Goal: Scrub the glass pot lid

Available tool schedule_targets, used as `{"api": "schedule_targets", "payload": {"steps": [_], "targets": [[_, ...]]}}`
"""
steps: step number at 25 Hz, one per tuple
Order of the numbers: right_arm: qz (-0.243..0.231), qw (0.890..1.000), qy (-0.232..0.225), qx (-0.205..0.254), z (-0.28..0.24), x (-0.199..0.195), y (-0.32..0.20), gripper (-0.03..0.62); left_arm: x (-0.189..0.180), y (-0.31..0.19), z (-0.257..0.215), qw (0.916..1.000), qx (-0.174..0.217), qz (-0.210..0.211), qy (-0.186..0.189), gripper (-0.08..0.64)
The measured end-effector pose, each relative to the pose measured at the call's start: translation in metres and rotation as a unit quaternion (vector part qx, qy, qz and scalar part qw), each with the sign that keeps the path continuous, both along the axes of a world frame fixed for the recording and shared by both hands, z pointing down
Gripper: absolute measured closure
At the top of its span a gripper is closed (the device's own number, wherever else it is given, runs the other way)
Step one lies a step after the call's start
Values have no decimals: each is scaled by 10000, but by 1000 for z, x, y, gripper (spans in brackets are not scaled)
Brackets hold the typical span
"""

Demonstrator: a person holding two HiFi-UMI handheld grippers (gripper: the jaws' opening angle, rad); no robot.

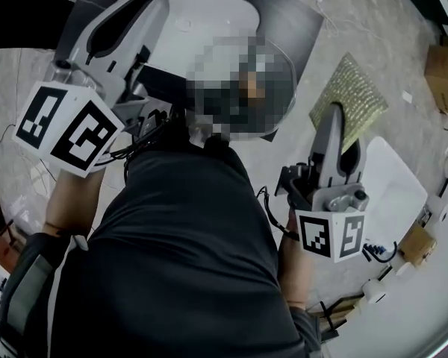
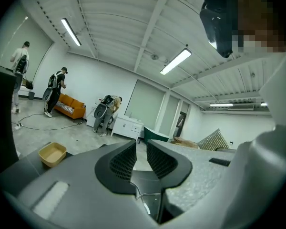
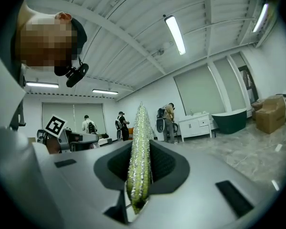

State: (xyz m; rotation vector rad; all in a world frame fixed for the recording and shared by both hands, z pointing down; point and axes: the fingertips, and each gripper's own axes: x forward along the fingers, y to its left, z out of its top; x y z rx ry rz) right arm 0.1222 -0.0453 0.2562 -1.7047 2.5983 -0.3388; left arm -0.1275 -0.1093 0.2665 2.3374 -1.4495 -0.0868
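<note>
My right gripper [image 1: 334, 119] is raised in front of my chest and is shut on a glittery silver-green scrub pad [image 1: 352, 94]. In the right gripper view the pad [image 3: 139, 147] stands edge-on between the jaws and sticks out past them. My left gripper [image 1: 151, 2] is raised at the left. Its jaws [image 2: 141, 159] stand a narrow gap apart with nothing between the pads. A curved clear rim [image 1: 290, 64] shows beside the mosaic patch; I cannot tell whether it is the glass lid. Neither gripper view shows a lid.
A white table top [image 1: 209, 21] on a black mat [image 1: 302, 21] lies ahead, and a white round surface [image 1: 394, 189] is at the right. Cardboard boxes [image 1: 444, 66] stand on the floor. A yellow basin [image 2: 52, 154], an orange sofa [image 2: 70, 106] and several people are across the room.
</note>
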Motion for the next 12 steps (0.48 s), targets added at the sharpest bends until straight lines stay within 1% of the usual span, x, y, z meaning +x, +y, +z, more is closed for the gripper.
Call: {"api": "schedule_targets", "payload": {"steps": [5, 8, 12], "targets": [[-205, 9997, 119, 4, -13, -19, 0, 537, -14, 6, -16, 9992, 89, -152, -370, 489], [-269, 9995, 177, 29, -17, -24, 0, 537, -16, 8, -17, 9995, 20, -146, -297, 489], [-206, 9996, 167, 14, -15, -23, 0, 537, -17, 8, -13, 9995, -42, -145, -263, 491]]}}
